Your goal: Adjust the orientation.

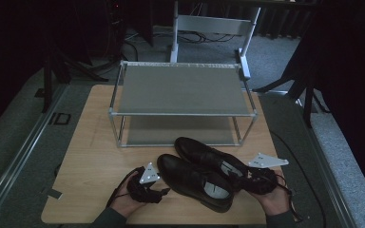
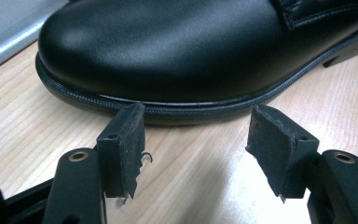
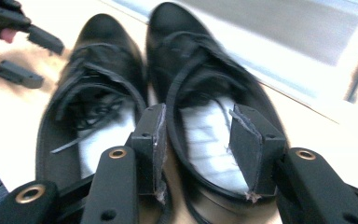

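Observation:
Two black leather lace-up shoes lie side by side on the wooden table (image 1: 90, 156), toes toward the rack. The near shoe (image 1: 195, 183) has its toe right in front of my left gripper (image 1: 160, 186), which is open. In the left gripper view the glossy toe (image 2: 168, 46) sits just beyond the open left gripper (image 2: 198, 116), with nothing between the pads. My right gripper (image 1: 243, 179) is at the heel of the far shoe (image 1: 209, 159). It (image 3: 198, 126) is open, one pad between the shoes and the other over that shoe's white insole (image 3: 209, 140).
A two-tier metal shoe rack (image 1: 183, 113) with grey shelves stands at the back of the table, just past the toes. The right gripper view has the left gripper (image 3: 46, 65) far off beside the near shoe (image 3: 98, 93). Dark stands and cables crowd the floor behind.

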Demonstrator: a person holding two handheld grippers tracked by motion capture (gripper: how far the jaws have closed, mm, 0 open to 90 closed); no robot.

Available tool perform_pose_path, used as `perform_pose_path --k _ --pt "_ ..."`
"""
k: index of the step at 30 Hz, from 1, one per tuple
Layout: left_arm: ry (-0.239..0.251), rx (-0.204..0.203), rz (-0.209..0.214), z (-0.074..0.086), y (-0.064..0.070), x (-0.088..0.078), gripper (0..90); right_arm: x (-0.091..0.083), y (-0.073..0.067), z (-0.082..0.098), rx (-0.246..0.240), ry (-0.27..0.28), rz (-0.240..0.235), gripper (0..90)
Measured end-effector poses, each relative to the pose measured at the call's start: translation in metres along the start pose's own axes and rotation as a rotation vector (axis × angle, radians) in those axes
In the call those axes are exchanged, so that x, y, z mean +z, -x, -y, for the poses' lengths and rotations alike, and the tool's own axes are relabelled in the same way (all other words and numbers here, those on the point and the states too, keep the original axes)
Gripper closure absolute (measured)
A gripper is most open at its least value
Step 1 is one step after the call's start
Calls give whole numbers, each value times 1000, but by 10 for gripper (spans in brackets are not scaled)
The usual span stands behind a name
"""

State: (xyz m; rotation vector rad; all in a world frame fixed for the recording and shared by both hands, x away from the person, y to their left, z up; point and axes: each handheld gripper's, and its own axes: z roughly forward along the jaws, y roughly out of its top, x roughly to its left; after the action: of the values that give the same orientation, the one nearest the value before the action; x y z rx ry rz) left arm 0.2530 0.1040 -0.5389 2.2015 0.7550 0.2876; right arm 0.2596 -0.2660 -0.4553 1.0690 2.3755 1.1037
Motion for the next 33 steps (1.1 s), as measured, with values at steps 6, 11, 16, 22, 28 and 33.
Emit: perform_pose_path --k 6,11,16,22,28,33 --pt "60 -84 -42 0 -21 -12 352 -15 10 10 60 29 4 531" --pt "94 -139 -30 -3 -41 -13 327 -15 -14 12 13 25 -32 538" --pt "110 -185 22 -5 -56 -1 303 -1 -33 15 -12 -46 -16 564" --pt "69 -162 68 -9 -53 13 298 13 -34 15 24 -117 -27 706" --pt "55 -149 57 -10 -50 12 297 14 -40 11 -30 -140 57 837" --pt "46 -135 71 -10 -44 14 303 11 -39 11 -41 -156 86 846"
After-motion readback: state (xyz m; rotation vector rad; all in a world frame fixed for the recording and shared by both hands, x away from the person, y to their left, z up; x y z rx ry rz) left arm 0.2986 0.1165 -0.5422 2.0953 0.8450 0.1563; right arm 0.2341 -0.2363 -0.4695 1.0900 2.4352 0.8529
